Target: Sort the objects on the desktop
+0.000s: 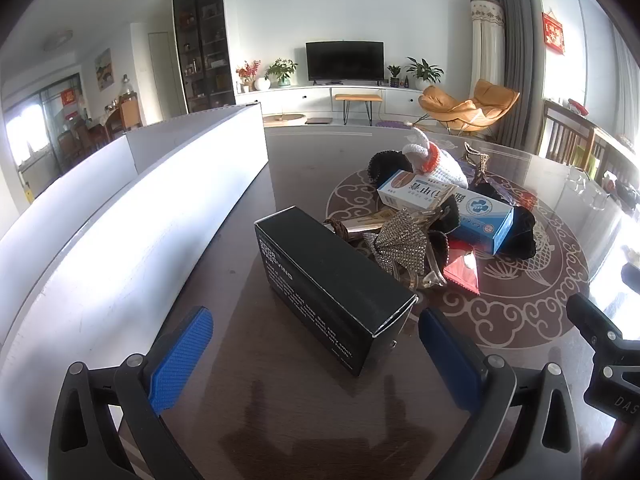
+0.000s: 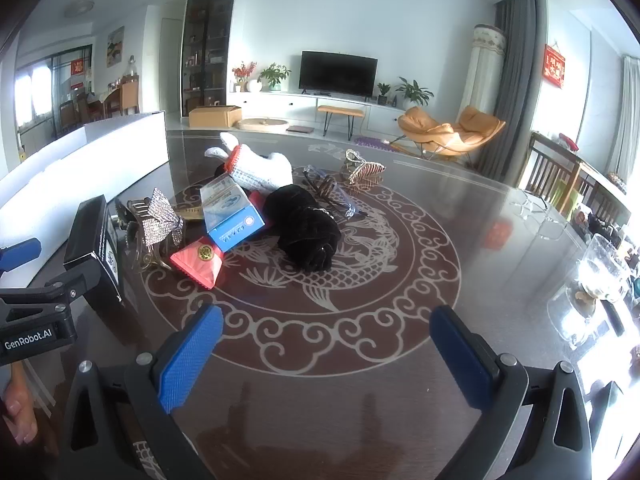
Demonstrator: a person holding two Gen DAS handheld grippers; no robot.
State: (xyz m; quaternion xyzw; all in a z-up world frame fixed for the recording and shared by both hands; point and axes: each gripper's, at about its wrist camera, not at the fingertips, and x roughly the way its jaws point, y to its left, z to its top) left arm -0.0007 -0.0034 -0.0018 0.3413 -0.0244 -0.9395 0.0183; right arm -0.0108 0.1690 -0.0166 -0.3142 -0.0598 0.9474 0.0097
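Black carton: my nearest target, the black box [image 1: 336, 284] lies on the dark glass-topped table [image 1: 248, 420], its near end just ahead of my left tongs [image 1: 316, 360].
Left tongs: blue pads spread wide apart, nothing between them yet.
Right tongs: my right tongs [image 2: 326, 360] also stand fully apart, empty, over the bare patterned tabletop.
Pile: the rest sits heaped together beyond the box: blue-and-white medicine box [image 2: 232, 216], red packet [image 2: 198, 260], rhinestone hair clip [image 1: 394, 244], black velvet bundle [image 2: 306, 232], white knitted toy [image 2: 260, 168]; a gold clip [image 2: 362, 170] lies apart.
Destination: the white divided bin [image 1: 132, 200] stands along my left, I judge.
Risk: the box lies skewed to my pads, so closing on it could twist it into the clip.
Risk two: glossy glass, so a nudged box may slide and scatter the heap.
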